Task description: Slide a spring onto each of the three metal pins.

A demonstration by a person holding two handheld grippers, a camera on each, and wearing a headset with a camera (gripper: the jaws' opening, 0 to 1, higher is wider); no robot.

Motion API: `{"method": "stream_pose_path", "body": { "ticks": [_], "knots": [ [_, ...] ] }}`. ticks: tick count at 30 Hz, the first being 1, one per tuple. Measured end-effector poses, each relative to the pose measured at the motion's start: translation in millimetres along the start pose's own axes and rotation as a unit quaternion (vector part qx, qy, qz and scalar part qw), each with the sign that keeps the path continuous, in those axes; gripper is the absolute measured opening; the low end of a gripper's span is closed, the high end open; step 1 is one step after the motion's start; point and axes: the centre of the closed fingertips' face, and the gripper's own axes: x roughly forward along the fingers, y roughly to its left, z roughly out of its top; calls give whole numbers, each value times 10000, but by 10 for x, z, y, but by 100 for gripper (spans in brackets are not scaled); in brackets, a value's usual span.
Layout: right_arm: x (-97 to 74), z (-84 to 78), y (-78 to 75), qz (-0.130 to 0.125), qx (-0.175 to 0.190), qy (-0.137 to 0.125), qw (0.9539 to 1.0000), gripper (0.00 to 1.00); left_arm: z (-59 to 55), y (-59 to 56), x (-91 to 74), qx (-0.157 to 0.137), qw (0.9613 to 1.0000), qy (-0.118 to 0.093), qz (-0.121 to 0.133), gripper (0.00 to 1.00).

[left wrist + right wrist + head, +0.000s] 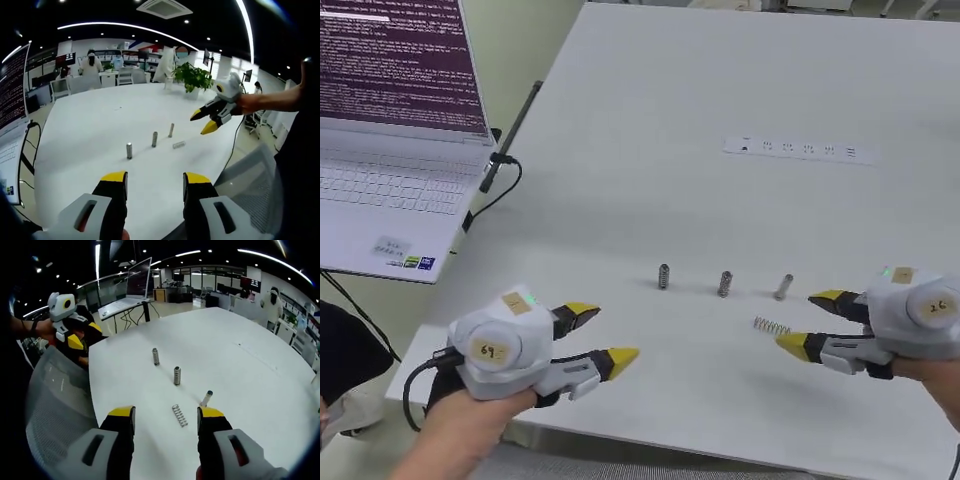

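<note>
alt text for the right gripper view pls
The right hand-held gripper, open, points at a loose spring lying on the white table. Beyond it stand a far pin and middle pin wearing springs, and a near pin that looks bare.

Three metal pins (784, 287) are counted, two carrying springs (725, 284); one loose spring (771, 326), one laptop (395, 140), one power strip (798, 150) and two grippers, the left gripper (608, 333) and right gripper (804, 320), are seen
</note>
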Motion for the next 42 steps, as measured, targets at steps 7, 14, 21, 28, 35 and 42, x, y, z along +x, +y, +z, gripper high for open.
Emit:
{"method": "stream_pose_path", "body": {
  "ticks": [7,14,21,28,35,42],
  "knots": [
    [-102,-67,29,-49,163,-83,9998,51,14,-10,5,2,10000,-11,2,39],
    [-183,-195,110,-89,377,-93,9992,53,9,-19,11,-5,10000,-13,-5,39],
    [-242,-255,152,-117,505,-107,9986,53,8,-29,41,8,10000,-5,-42,39],
    [-263,-245,165,-148,595,-180,9980,54,64,-51,98,73,9999,-13,-111,38],
    [-284,-232,183,-145,611,-215,9978,54,91,-127,201,207,9994,44,-285,38],
    [-319,-255,204,-148,636,-207,9976,55,110,-243,372,487,9972,159,-543,38]
  ]
}}
